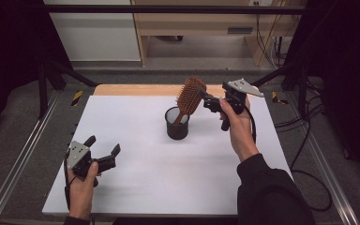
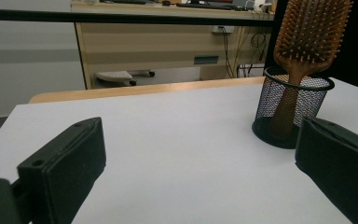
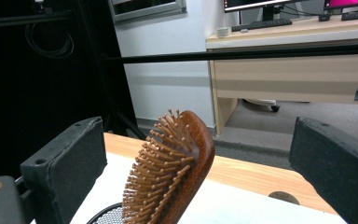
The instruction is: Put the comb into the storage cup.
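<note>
Brushes: one brown wooden paddle hairbrush (image 1: pixel 190 97), handle down in the cup.
Cups: one black wire-mesh cup (image 1: pixel 176 123), mid-table on the white table (image 1: pixel 136 178).
Right gripper (image 1: pixel 208 101): jaws apart, just beside brush head.
Left gripper (image 1: pixel 104 151): jaws apart, well away.

White desk (image 1: pixel 159 173), wood strip along its 12 o'clock edge. Beyond at 12: wooden bench (image 1: pixel 206 23) with cables (image 1: pixel 267 42) at its right; white cabinet (image 1: pixel 93 35) at 11. Monitor and keyboard (image 3: pixel 261 23) on the bench.
</note>
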`<state>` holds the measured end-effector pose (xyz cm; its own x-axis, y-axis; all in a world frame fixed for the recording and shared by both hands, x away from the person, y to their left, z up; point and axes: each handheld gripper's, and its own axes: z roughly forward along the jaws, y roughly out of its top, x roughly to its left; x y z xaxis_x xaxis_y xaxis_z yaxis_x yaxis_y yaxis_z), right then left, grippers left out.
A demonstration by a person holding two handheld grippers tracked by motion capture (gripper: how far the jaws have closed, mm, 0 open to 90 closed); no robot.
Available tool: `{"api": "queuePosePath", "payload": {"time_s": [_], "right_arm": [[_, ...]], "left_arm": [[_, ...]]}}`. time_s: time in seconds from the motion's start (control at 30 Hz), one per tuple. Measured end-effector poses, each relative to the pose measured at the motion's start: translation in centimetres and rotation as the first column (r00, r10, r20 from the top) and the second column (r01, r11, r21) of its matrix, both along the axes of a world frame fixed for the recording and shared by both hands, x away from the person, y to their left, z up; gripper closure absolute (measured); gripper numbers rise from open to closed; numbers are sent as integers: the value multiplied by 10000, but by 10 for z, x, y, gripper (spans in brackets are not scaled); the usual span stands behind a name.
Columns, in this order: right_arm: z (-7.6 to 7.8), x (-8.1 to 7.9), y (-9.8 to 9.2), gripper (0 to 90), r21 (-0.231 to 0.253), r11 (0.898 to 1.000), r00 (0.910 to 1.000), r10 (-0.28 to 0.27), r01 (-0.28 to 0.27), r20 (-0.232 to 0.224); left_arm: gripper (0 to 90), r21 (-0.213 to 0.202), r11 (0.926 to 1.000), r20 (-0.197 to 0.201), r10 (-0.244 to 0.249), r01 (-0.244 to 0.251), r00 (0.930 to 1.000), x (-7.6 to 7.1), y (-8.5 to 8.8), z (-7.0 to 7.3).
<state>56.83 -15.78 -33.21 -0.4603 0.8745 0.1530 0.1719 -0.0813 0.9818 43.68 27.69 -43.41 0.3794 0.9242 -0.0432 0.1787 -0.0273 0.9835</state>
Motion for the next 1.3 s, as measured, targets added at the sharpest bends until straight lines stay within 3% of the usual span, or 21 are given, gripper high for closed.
{"api": "queuePosePath", "payload": {"time_s": [0.33, 1.07, 1.3], "right_arm": [[5, -7, -9, 45, 89, 9999, 9998, -61, 59, 208], [9, -35, -50, 63, 35, 9996, 9992, -267, 266, 292], [10, -44, -58, 59, 3, 9997, 9995, -226, 226, 204]], "left_arm": [[17, 155, 9999, 153, -27, 24, 9999, -2, 4, 2], [15, -77, 9999, 292, 90, -88, 9995, -9, 19, 2], [14, -75, 9999, 304, -135, 138, 9994, -7, 20, 2]]}}
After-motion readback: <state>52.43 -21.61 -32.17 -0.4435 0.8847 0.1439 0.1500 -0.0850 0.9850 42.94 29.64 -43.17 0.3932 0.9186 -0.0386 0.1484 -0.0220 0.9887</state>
